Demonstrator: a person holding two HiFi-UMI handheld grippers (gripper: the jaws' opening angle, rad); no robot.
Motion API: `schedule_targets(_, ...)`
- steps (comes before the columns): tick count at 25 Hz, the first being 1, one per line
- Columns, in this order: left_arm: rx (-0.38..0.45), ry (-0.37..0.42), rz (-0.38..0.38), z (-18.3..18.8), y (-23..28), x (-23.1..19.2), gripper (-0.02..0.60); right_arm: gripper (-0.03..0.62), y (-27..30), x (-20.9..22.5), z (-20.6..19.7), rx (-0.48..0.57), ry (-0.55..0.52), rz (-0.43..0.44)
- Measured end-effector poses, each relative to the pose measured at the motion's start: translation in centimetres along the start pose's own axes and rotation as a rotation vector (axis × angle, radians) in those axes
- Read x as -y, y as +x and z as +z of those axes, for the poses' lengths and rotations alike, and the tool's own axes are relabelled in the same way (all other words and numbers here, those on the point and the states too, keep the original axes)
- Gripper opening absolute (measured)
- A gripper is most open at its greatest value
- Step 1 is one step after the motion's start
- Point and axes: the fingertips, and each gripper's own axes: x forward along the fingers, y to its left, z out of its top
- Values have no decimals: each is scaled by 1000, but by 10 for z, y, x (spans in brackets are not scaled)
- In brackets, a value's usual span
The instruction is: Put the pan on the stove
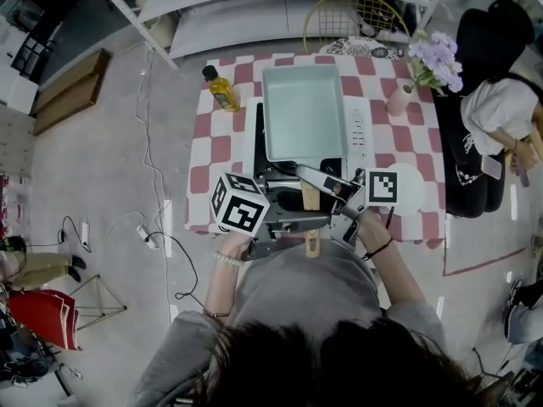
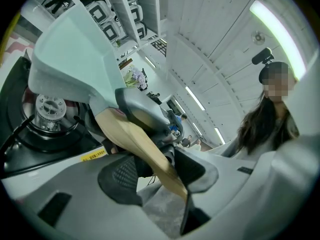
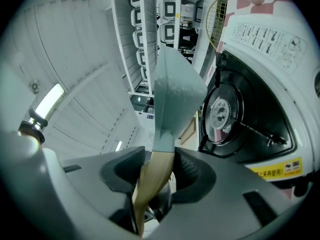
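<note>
Left gripper (image 2: 157, 169) and right gripper (image 3: 159, 171), each clamped on one wooden handle (image 1: 311, 197), share the load, apparently to steady the pale green pan (image 1: 304, 113) held just above the burner (image 2: 49, 108) of the stove (image 1: 360, 130).

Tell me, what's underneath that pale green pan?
A portable stove; its round burner shows below the pan in both gripper views. From above, the pan hides most of the stove top.
</note>
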Motion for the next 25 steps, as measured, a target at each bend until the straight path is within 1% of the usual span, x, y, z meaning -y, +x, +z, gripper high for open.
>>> schedule_targets(8, -12, -38, -18, -2, -4, -8, 201, 179, 4, 12, 0, 13, 37, -18)
schedule_targets(25, -39, -123, -63, -11, -12, -21, 201, 179, 9, 36, -6, 29, 113, -85)
